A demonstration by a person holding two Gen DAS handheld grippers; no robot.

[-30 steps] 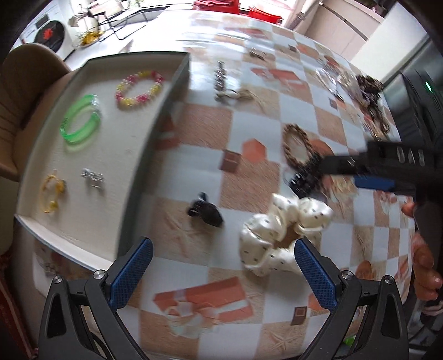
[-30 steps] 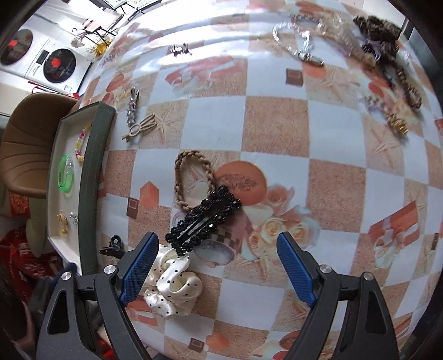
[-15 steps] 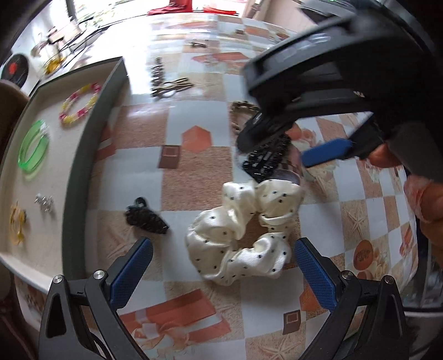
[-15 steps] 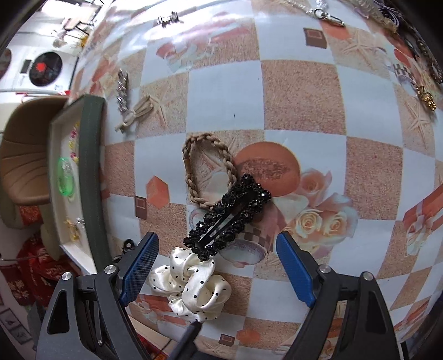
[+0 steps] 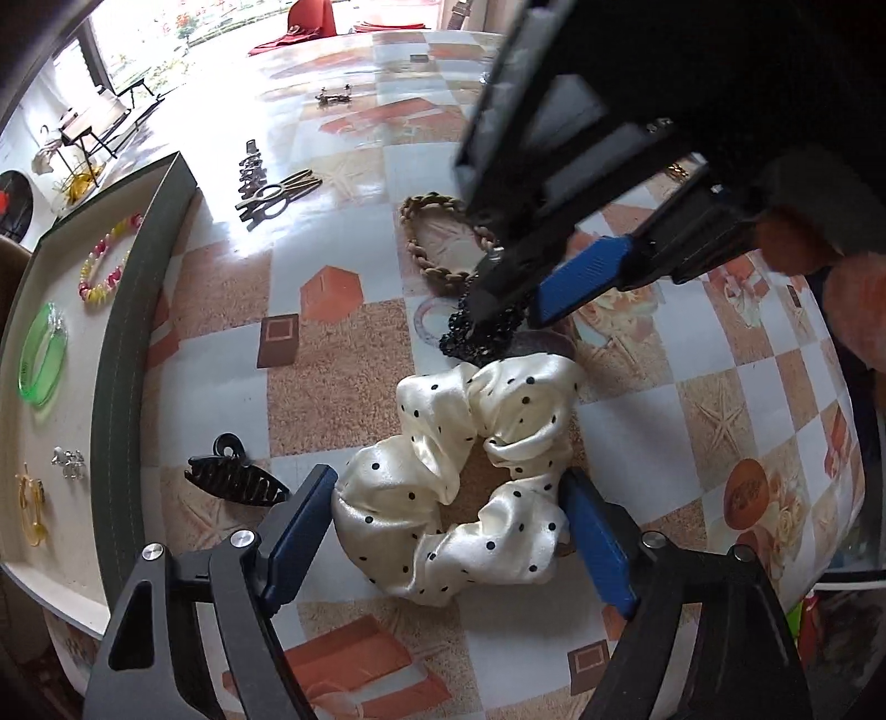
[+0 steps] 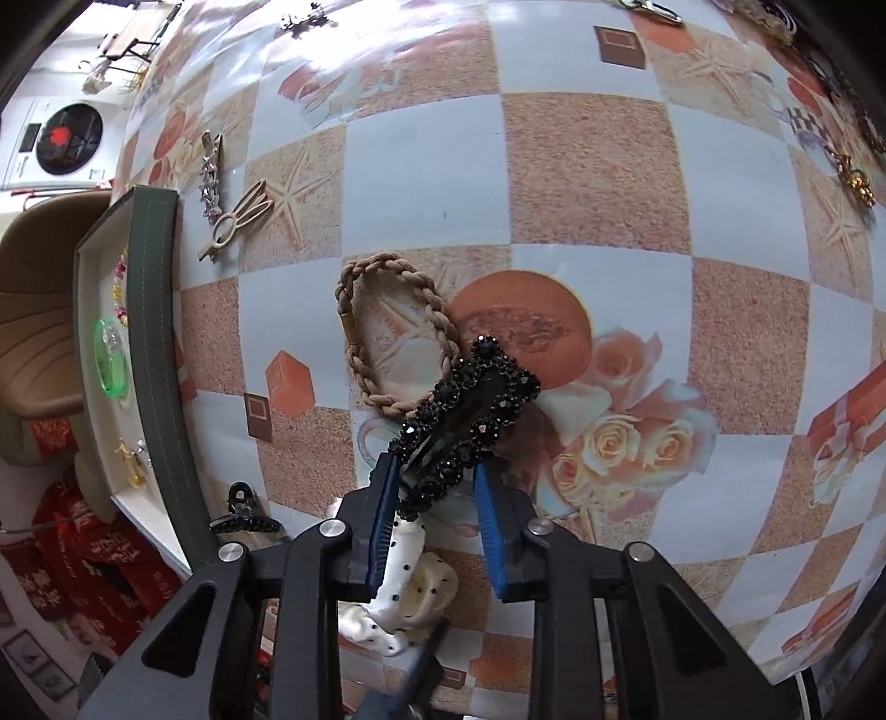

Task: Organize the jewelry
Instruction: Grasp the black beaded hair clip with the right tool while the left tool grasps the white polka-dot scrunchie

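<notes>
Jewelry pickup begins: the right gripper (image 6: 434,498), wide a moment ago, is closing on the black beaded clip (image 6: 465,421); the left gripper (image 5: 451,534) narrows around the scrunchie (image 5: 470,482), not yet gripping.

Ahead of the claw spreads a glossy checked tablecloth (image 6: 587,166) printed with roses and starfish; to its left stands a tan padded chair (image 6: 39,310); beyond, a bright window (image 5: 166,39) glares; a white appliance (image 6: 50,138) sits far left.
</notes>
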